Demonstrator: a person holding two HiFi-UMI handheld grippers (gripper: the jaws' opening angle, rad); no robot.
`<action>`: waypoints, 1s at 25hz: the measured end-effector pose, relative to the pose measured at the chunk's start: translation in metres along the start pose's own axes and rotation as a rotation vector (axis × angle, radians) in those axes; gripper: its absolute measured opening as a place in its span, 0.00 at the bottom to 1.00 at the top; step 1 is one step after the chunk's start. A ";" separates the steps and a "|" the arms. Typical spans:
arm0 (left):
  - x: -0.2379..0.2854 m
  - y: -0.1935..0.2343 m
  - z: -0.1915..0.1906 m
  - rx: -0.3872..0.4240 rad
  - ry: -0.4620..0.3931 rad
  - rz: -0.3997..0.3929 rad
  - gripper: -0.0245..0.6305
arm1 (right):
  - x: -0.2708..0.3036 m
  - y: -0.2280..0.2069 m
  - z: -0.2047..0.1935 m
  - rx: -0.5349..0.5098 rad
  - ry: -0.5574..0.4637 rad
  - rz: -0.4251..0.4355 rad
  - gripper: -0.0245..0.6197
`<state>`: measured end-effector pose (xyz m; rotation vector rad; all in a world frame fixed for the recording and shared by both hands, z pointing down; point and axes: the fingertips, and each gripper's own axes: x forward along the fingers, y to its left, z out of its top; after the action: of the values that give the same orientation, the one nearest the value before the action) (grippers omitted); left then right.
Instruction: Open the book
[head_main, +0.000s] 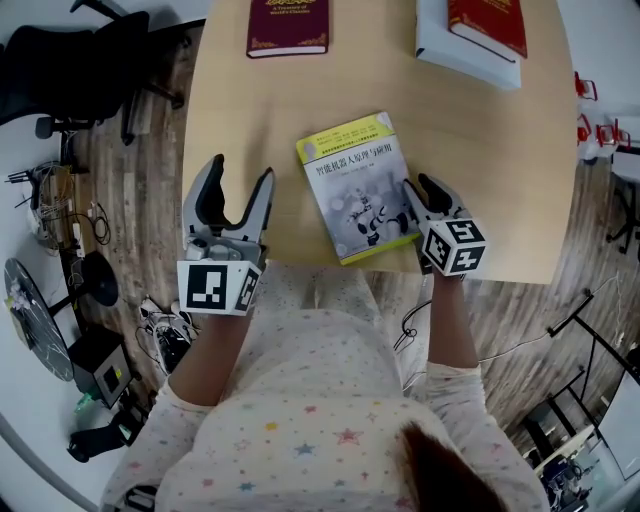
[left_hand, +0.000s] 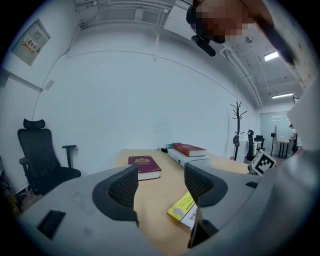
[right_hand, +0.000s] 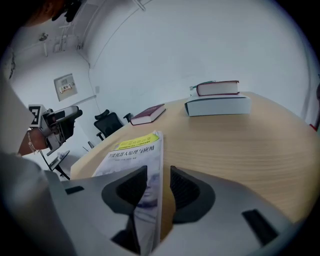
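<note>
A book with a yellow-and-white cover lies closed near the front edge of the wooden table. My right gripper is at the book's right edge. In the right gripper view the cover's edge runs between the narrow jaws of that gripper, which are shut on it. My left gripper stands open to the left of the book, with nothing between its fingers. In the left gripper view the book shows low and to the right of the left gripper.
A dark red book lies at the table's far side. A red book on a thick white book sits at the far right. A black office chair and cables stand on the floor to the left.
</note>
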<state>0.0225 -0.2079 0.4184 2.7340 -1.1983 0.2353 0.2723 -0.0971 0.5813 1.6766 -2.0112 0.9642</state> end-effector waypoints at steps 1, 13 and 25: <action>0.000 0.000 -0.001 -0.001 0.002 0.001 0.45 | 0.002 0.000 -0.003 0.000 0.020 0.008 0.26; -0.007 0.004 -0.004 -0.005 0.009 0.016 0.45 | 0.007 0.008 -0.013 0.068 0.127 0.119 0.23; -0.011 0.007 -0.005 -0.006 0.010 0.017 0.45 | 0.010 0.010 -0.015 0.089 0.233 0.146 0.22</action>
<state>0.0094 -0.2033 0.4217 2.7149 -1.2173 0.2469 0.2578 -0.0938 0.5955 1.4009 -1.9800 1.2540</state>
